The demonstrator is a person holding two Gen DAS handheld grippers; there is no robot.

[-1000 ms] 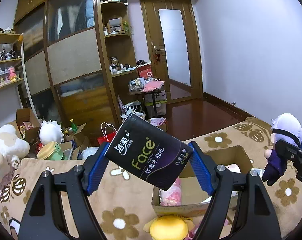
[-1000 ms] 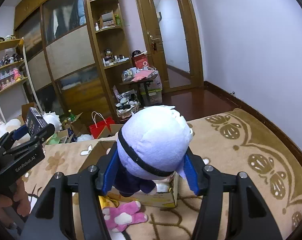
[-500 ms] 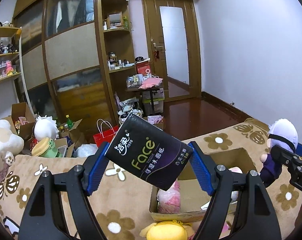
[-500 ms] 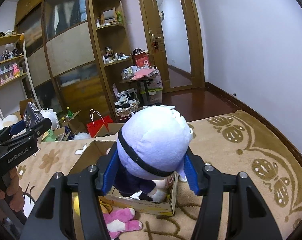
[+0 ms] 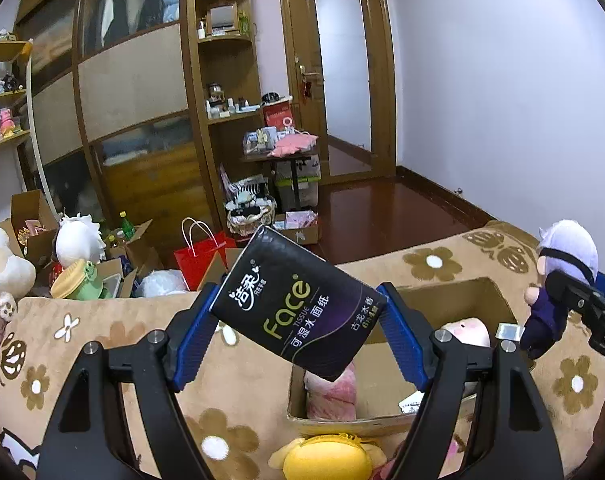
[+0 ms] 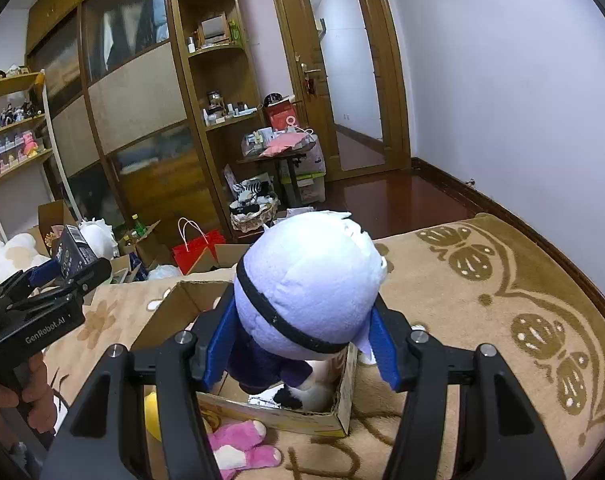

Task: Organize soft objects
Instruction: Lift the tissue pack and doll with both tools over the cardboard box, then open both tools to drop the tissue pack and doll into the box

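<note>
Both hands loaded, both staged at the cardboard box (image 6: pixel 344 384) sitting on the flower-print blanket (image 5: pixel 238 408).

Right gripper (image 6: pixel 302 340) — blue pads pressed into both sides of the plush doll (image 6: pixel 310 280), head up toward the camera, dark body and legs hanging down. The legs hang over the box opening, close to its near-right corner; the box is straight below and slightly ahead of the fingers. Can't tell whether the feet touch what's inside. The doll's long axis runs roughly vertical, so I'd judge it goes in feet first with a short descent.

Left gripper (image 5: pixel 298 330) — clamped on the black tissue pack (image 5: pixel 298 304), held by its short ends. The pack's long axis spans the pads and is tilted, left end high, right end low. It hangs above the blanket at the box's near-left corner; most of the opening lies ahead and to the right of it. Pink soft items already sit inside near that left wall.

Key relation: the right hand is nearer to a drop — already over the opening. The left needs to shift right and forward to clear the left wall.

A yellow plush (image 5: pixel 326 458) and pink plush (image 6: pixel 238 444) lie on the blanket against the box's near wall, outside it.
</note>
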